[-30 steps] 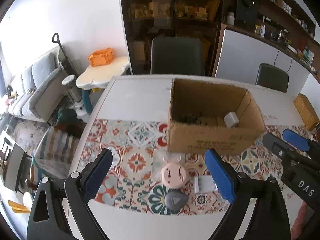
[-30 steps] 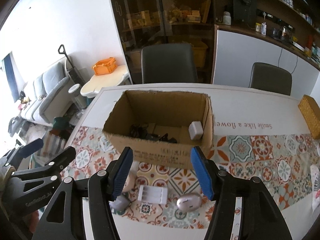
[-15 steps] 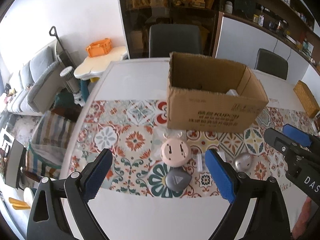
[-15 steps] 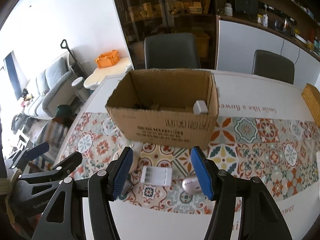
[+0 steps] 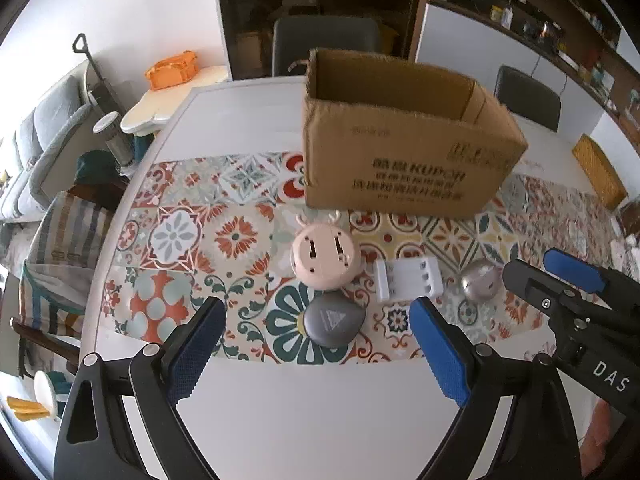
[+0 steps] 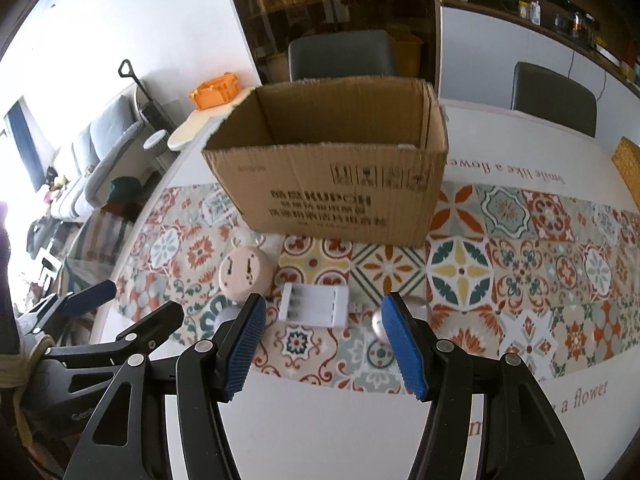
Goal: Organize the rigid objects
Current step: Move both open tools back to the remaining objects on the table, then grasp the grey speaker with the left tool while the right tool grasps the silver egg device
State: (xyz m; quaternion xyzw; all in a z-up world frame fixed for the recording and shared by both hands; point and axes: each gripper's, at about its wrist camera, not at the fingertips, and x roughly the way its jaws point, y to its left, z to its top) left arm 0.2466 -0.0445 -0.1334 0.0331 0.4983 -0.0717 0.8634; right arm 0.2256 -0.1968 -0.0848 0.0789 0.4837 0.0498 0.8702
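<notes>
Now both grippers hang above the near edge of the white table [image 5: 248, 120], pointing steeply down at a row of small things on the patterned runner [image 5: 192, 236].

The left gripper [image 5: 316, 344] has its blue pads spread wide, and nothing is between them. Just ahead of it, at about twelve o'clock, lies a gray teardrop-shaped device [image 5: 333, 325]. Touching it on the far side is a round pink gadget [image 5: 323, 258] with two little antlers, lying on its face.

The right gripper [image 6: 323, 342] has its fingers about half spread and also holds nothing. A white battery holder [image 6: 314, 306] lies flat on the runner straight ahead of it, at twelve o'clock, just beyond the pad tips and not touched by them. A small silver mouse [image 5: 480, 285] sits to the right of the holder; in the right wrist view the right pad hides most of it.

Behind all four things stands an open cardboard box [image 6: 340, 188], at twelve o'clock from both grippers, with printed text on its near wall. From this low angle I cannot tell what is inside it.

A dark chair [image 6: 340, 54] stands at the far side of the table.
</notes>
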